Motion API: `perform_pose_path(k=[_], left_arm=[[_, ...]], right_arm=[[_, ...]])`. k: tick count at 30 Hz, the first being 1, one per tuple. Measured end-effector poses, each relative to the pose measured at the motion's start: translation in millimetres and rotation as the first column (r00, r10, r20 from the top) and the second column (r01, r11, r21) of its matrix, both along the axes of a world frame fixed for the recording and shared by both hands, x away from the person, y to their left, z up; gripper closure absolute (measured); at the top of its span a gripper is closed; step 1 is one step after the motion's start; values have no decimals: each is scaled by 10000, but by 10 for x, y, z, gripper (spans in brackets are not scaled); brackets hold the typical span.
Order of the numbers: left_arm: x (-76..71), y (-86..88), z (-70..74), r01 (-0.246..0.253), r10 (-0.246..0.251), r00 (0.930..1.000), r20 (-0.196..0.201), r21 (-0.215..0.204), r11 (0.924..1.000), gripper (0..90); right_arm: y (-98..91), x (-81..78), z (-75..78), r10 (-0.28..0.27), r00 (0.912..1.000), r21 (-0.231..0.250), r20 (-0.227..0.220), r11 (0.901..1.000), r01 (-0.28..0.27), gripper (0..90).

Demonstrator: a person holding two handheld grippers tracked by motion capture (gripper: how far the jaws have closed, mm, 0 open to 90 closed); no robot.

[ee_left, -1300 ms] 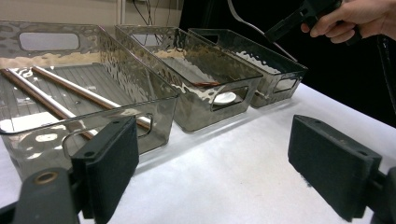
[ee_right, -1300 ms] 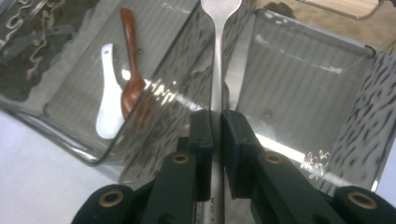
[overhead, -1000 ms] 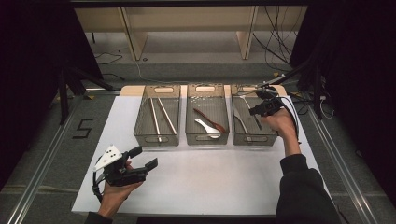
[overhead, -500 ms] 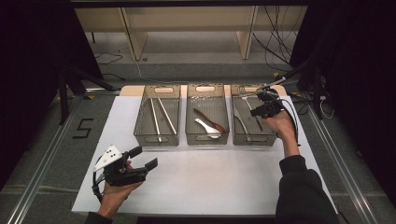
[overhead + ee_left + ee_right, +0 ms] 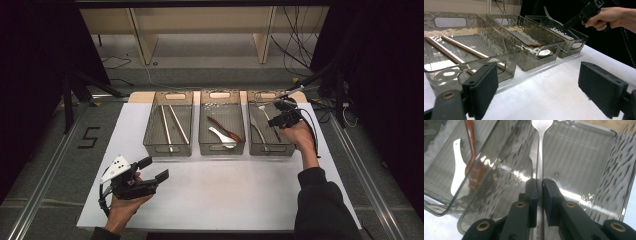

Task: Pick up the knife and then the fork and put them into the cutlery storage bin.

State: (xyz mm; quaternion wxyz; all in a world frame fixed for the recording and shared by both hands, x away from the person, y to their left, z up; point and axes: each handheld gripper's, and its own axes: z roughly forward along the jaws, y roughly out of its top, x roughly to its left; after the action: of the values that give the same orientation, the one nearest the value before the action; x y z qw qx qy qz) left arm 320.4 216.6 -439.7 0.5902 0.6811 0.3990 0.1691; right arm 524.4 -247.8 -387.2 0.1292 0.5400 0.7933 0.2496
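three clear smoky plastic bins stand side by side at the far edge of a white table top (image 5: 225,190). the right gripper (image 5: 281,117) is held over the right bin (image 5: 270,147), its jaws pinched almost together on the thin handle of a metal utensil (image 5: 539,157) that runs straight up between them in the right gripper view; its wider end is cut off at the top of that view, so whether it is a fork or a spoon i cannot tell. the left gripper view shows it lifted above that bin's rim. the middle bin (image 5: 221,149) holds a white spoon (image 5: 222,136) and a brown wooden spoon (image 5: 223,127), which seems to cross over the white one's handle. the left bin (image 5: 167,149) holds two long metal rods (image 5: 171,125) lying side by side. the left gripper (image 5: 152,170) sits near the front left of the table in the person's hand, jaws spread wide with nothing between them.
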Motion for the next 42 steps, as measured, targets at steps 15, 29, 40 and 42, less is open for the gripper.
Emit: perform_pose_path(k=[15, 29, 40, 42], left_arm=[[1, -2, -1, -6, 6, 10000, -6, 5, 10000, 160], [-2, 0, -1, 17, -17, 10000, -12, 77, 10000, 160], [8, -13, -13, 53, -52, 9999, -110, 123, 9999, 160], [6, -17, -13, 56, -55, 9999, -106, 117, 9999, 159]], right_arm=[[-10, -1, -22, -69, 9995, 372, -305, 9993, 80, 637], [122, -280, 153, 686, 9944, 1384, 810, 9872, -793, 428], [281, -599, 214, 1335, 9762, 1681, 1710, 9723, -1624, 355], [298, -653, 218, 1418, 9719, 1692, 1877, 9701, -1742, 346]])
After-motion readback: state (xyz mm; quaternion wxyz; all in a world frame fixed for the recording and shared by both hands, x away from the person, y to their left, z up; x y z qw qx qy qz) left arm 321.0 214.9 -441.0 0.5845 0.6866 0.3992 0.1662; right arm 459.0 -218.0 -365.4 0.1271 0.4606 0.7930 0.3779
